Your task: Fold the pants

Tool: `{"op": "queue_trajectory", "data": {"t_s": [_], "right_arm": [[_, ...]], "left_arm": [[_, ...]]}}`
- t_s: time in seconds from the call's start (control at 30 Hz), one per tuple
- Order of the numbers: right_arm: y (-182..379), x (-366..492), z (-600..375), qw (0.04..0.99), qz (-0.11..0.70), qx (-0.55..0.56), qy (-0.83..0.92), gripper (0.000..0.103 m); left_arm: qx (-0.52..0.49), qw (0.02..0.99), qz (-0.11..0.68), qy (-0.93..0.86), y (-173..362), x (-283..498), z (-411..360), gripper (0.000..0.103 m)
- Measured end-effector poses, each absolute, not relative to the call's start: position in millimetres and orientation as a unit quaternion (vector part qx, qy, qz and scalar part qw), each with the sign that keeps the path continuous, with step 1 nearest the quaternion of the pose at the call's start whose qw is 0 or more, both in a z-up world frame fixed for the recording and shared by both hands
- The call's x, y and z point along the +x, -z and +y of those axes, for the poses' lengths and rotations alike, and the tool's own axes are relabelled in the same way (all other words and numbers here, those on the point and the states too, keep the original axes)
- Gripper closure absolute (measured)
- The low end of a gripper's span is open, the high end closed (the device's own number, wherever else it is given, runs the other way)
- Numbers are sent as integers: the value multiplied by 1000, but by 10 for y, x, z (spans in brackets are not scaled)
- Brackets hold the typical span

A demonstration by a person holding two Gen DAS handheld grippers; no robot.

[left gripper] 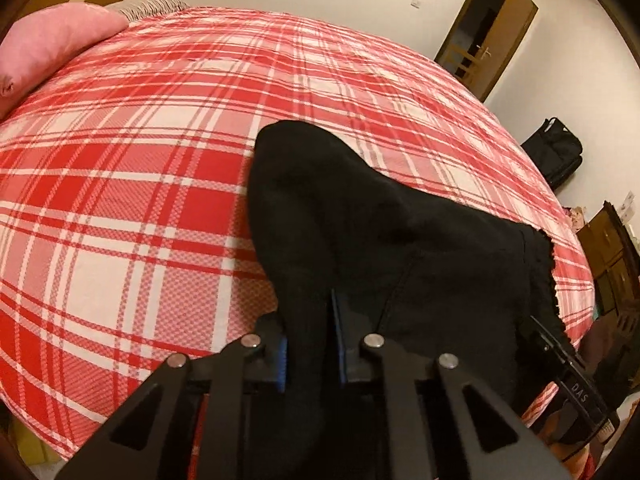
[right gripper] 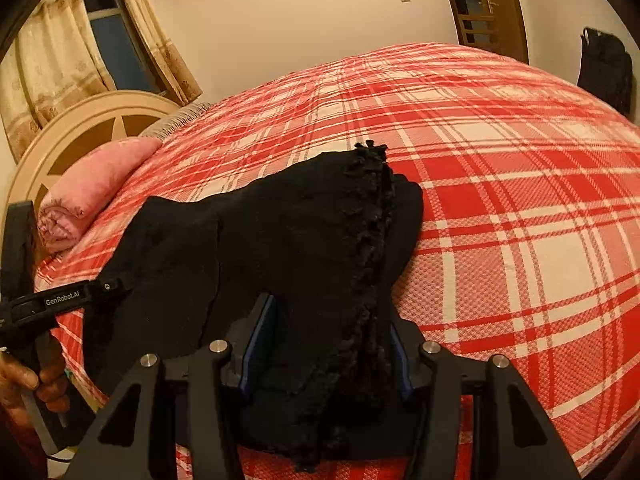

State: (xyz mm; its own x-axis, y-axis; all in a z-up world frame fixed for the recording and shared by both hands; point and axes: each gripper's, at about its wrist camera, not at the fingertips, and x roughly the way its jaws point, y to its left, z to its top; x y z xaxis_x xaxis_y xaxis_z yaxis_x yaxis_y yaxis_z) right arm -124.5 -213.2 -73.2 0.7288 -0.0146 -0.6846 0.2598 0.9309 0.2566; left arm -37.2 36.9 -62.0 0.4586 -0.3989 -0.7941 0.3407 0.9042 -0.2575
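Black pants [left gripper: 360, 216] lie bunched on the near part of a red and white plaid bed cover [left gripper: 140, 160]. My left gripper [left gripper: 311, 344] is shut on a fold of the black cloth, which fills the narrow gap between its blue pads. In the right wrist view the pants [right gripper: 280, 232] show a frilly hem running toward me. My right gripper [right gripper: 328, 350] holds a thick bunch of that hem end between its pads. The left gripper's body [right gripper: 60, 300] and the hand [right gripper: 24, 380] holding it appear at the left edge of that view.
A pink pillow [left gripper: 52, 48] lies at the head of the bed by a round headboard [right gripper: 80, 128]. A curtained window [right gripper: 108, 36] is behind it. Past the bed's far side stand an open wooden door [left gripper: 496, 28], a black bag [left gripper: 556, 152] and a dark cabinet [left gripper: 608, 252].
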Motion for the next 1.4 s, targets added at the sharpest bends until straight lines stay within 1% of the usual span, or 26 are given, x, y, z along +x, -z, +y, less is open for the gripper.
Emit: {"op": "queue_trajectory", "data": {"t_s": [0.07,0.13,0.43,1.4], "right_arm": [[709,-1235,-2105,915,362,158,79,54],[680,-1238,-2089,916,361,150,85,58],[496,-1238,-1983,926,348,110,92,64],[-194,-1104,-1681,954,284,66,63,69]], "left_arm": [[-15,859,466,212,598,-400,337,86],[-14,859,466,210,585,-401,331,86],[2,867,454,206,491,-428,315,89],[-24,872,430,233,174,-435,379,92]]}}
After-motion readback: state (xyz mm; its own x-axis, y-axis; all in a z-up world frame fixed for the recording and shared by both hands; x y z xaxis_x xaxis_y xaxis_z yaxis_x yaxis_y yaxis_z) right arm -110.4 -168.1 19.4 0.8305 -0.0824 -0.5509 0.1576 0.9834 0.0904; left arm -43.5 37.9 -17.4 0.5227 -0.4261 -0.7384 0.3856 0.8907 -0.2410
